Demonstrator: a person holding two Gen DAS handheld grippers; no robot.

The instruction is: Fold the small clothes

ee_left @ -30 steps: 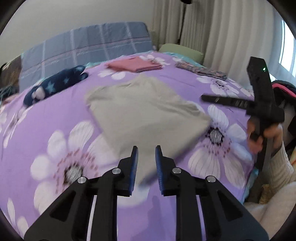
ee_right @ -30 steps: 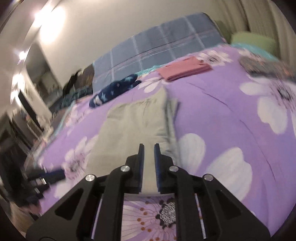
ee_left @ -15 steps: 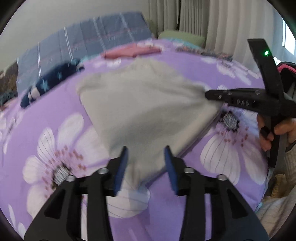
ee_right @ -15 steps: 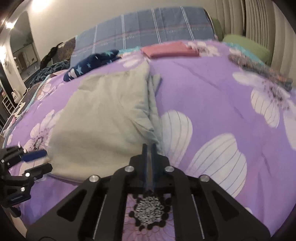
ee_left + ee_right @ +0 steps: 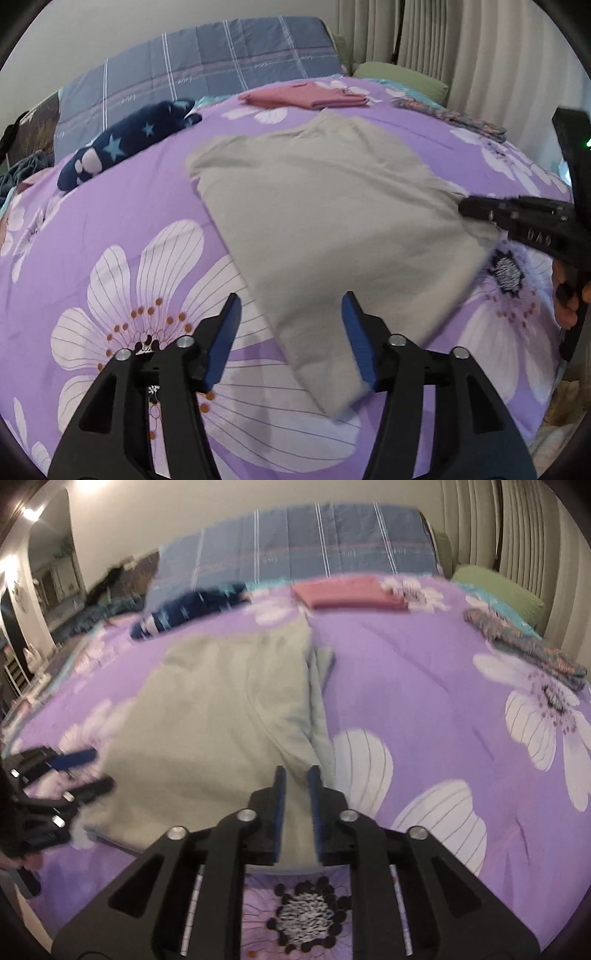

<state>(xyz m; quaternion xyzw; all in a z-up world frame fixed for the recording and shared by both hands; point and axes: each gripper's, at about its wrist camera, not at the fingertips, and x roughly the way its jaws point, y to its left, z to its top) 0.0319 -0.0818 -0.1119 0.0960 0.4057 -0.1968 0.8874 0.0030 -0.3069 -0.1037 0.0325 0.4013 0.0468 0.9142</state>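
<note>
Grey folded garment (image 5: 325,229): lies flat on the purple floral bedspread (image 5: 122,206), one near corner between each gripper's pads. Left gripper (image 5: 291,332): jaws just opening, wide apart, cloth released. Right gripper (image 5: 295,794): jaws just opening, a narrow gap, grip on cloth unclear.

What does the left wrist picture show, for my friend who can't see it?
A folded grey garment lies on a purple flowered bedspread, with the left tool open around its near corner. The right tool touches its far corner; folded pink clothes lie farther back.
</note>
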